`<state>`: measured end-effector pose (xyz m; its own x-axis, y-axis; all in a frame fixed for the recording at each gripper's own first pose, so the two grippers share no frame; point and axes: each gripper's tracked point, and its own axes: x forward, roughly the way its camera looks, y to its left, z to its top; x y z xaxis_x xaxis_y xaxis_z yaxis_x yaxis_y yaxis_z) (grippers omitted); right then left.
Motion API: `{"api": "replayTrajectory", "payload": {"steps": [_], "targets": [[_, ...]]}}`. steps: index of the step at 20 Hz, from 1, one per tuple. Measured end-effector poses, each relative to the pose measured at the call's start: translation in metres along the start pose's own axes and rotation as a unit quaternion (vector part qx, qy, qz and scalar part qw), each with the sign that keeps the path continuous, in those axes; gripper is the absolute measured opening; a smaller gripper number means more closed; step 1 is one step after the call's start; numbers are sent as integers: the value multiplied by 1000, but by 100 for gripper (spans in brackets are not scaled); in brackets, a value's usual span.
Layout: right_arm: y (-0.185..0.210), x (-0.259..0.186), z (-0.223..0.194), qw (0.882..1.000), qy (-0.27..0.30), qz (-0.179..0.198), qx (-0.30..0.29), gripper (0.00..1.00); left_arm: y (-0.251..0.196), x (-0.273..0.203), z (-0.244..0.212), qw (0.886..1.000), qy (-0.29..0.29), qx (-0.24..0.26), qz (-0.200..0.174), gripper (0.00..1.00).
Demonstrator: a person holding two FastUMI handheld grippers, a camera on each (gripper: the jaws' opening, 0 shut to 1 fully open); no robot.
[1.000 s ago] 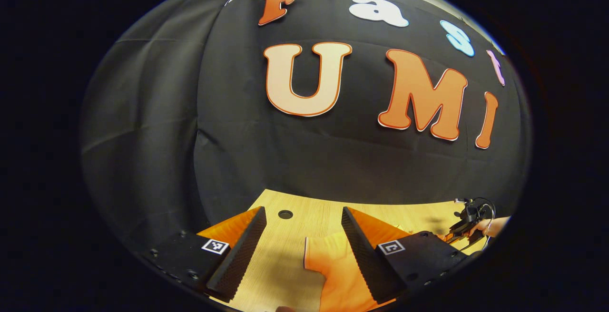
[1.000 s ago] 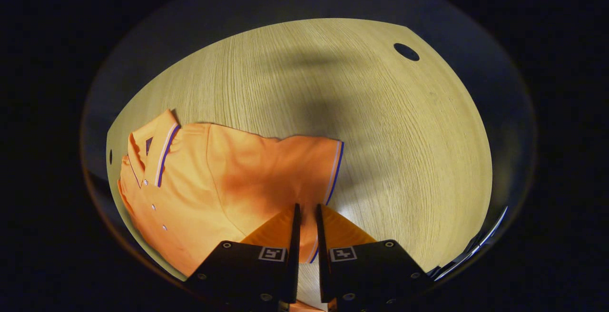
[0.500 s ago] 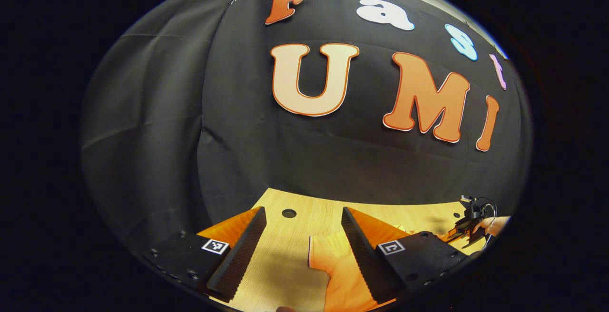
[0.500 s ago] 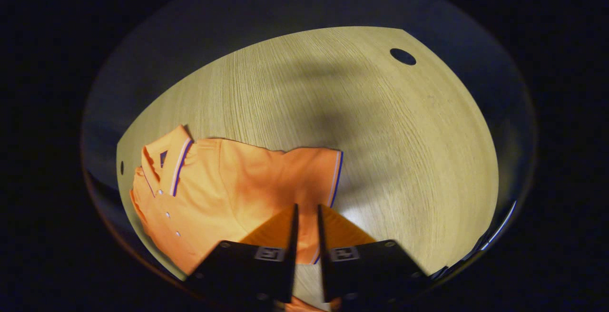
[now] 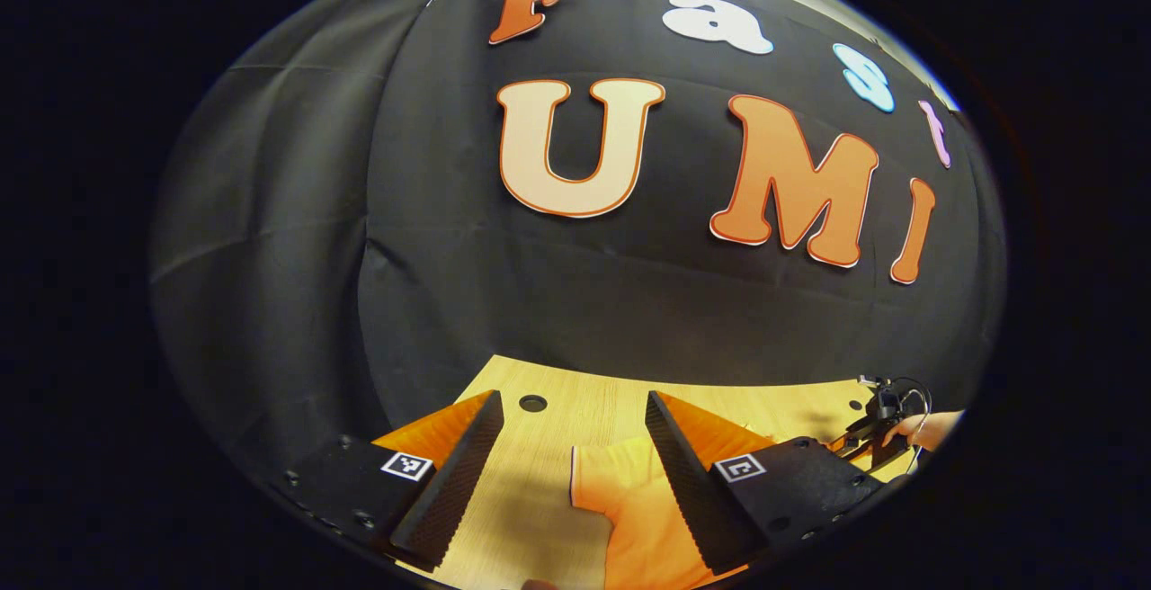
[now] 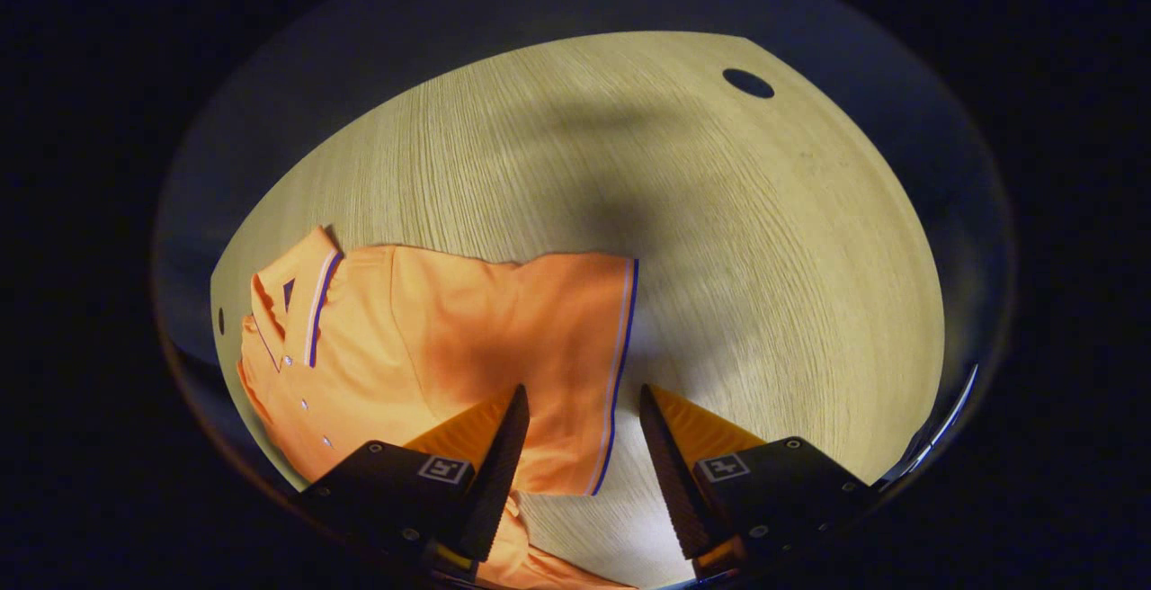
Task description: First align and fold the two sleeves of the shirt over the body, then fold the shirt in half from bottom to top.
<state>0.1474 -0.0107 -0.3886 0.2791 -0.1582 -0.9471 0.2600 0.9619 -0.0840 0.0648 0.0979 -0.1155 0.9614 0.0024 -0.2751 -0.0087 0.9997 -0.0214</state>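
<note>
An orange polo shirt (image 6: pixel 423 347) is lying flat on the wooden table (image 6: pixel 719 239), collar (image 6: pixel 301 302) off to the left in the right gripper view. One short sleeve (image 6: pixel 575 365), trimmed with a dark stripe at its cuff, is spreading out sideways from the body rather than lying over it, so the sleeve fold looks not yet done on this side.

The right hand-held gripper (image 6: pixel 580 460) is hovering just above that sleeve with its fingers parted and nothing between them; the cuff edge is sitting in the gap below. It seems to be lining up there because the cuff is the natural place to pinch the sleeve and carry it across the body.

The left hand-held gripper (image 5: pixel 575 469) is also spread wide and holding nothing, waiting low over the table with the other sleeve (image 5: pixel 620 500) lying just under and between its fingers, likely readying a matching grasp. Farther off in the left gripper view, a person's hand (image 5: pixel 926 430) is holding the other tool.
</note>
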Motion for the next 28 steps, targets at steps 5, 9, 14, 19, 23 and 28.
{"api": "replayTrajectory", "payload": {"steps": [5, 9, 14, 19, 23, 28], "targets": [[0, 1, -2, 1000, -5, -1, -5, 80, 15, 1, -23, 1000, 11, -26, 4, 98], [6, -1, -1, 1000, -28, 5, -4, 60, 38, 3, -42, 998, 29, -56, 21, 98], [11, -4, 2, 998, -55, 11, 13, 0, 54, 0, -41, 998, 29, -54, 27, 98], [22, -17, 4, 996, -71, 31, 41, 0, 56, -5, -16, 999, 2, -25, 20, 98], [43, -54, 15, 992, -95, 70, 55, 0, 61, -7, -14, 1000, 0, -21, 14, 98], [90, -95, 17, 987, -119, 109, 9, 0, 68, -10, -16, 1000, 6, -23, 8, 98]]}}
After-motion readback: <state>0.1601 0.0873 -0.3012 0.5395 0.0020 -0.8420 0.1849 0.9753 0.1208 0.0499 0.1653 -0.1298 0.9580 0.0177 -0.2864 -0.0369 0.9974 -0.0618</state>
